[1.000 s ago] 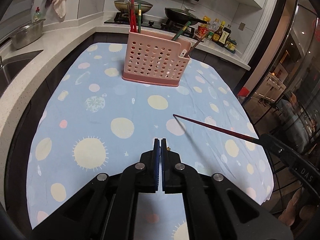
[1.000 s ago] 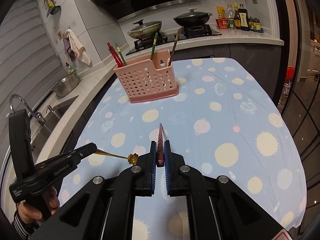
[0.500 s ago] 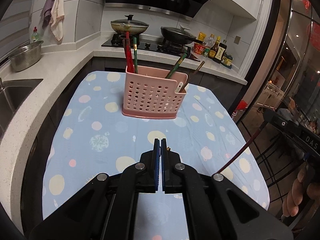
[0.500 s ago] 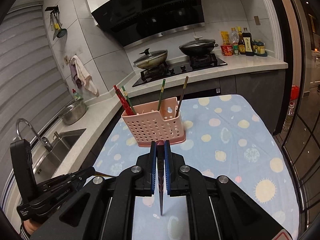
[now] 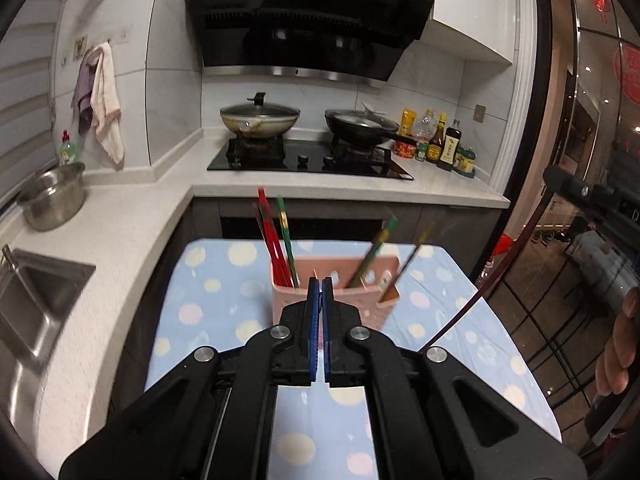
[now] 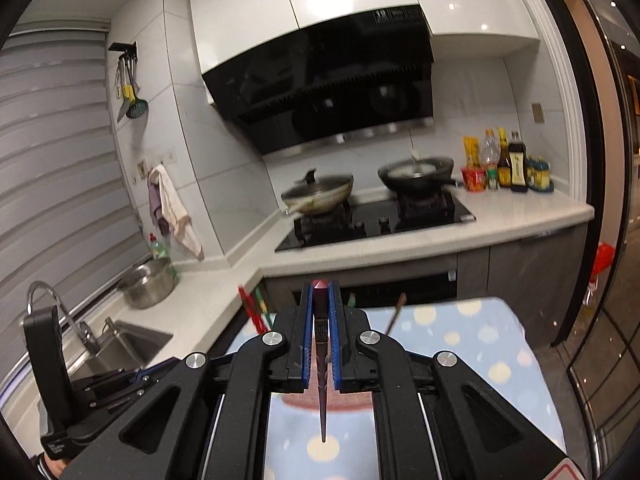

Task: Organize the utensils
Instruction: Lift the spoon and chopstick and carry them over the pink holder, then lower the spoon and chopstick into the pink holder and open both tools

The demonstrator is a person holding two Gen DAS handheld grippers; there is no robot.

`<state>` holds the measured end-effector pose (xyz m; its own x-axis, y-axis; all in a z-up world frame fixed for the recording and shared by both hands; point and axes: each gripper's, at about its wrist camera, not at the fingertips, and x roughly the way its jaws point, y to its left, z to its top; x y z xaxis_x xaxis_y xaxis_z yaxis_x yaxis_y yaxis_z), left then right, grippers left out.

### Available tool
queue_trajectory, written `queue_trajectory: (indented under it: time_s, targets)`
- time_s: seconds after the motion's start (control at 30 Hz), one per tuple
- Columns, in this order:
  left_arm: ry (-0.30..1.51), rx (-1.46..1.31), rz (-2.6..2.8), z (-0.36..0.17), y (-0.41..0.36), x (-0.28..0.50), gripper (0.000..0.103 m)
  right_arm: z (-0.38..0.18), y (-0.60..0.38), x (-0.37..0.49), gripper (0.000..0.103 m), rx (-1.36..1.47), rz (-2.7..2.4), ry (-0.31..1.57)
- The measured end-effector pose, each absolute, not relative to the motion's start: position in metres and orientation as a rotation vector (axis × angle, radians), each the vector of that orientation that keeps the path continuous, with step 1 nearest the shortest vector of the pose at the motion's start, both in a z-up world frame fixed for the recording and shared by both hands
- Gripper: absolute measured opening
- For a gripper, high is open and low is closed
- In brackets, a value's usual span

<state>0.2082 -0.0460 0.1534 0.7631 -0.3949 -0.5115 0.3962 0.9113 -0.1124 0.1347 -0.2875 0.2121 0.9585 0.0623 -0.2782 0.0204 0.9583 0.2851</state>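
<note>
A pink perforated utensil holder (image 5: 376,300) stands on the blue dotted tablecloth (image 5: 212,300), with red and green chopsticks (image 5: 276,240) in its left part and two more chopsticks (image 5: 374,250) leaning at its right. My left gripper (image 5: 321,284) is shut, raised in front of the holder; whatever it holds is hidden between the pads. My right gripper (image 6: 320,292) is shut on a dark red chopstick (image 6: 322,380), tip pointing down toward the cloth. That chopstick shows in the left wrist view (image 5: 480,288) as a long curved line at the right. The holder is mostly hidden in the right wrist view.
A white counter (image 5: 120,232) wraps the left and back, with a sink (image 5: 36,304) and a steel bowl (image 5: 52,200). A hob with a lidded pan (image 5: 260,118) and a wok (image 5: 360,124), and sauce bottles (image 5: 440,144), stand behind.
Both grippers have risen and tilted up, so the views now take in the hob and hood. The right gripper's chopstick swung from lying level to hanging tip down.
</note>
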Motion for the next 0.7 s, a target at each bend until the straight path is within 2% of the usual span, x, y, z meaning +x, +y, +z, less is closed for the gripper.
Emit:
queue_trajectory:
  time_s: [0.27,0.7]
  targets:
    - [0.53,0.017,-0.397,0.167,-0.057,0.269,0.001,0.236,-0.289,0.197,0.007,0.31,0.022,0.24]
    - [0.616,0.038,-0.373,0.126,-0.074,0.323,0.001,0.183,-0.285,0.272,0.007,0.299,0.023,0.376]
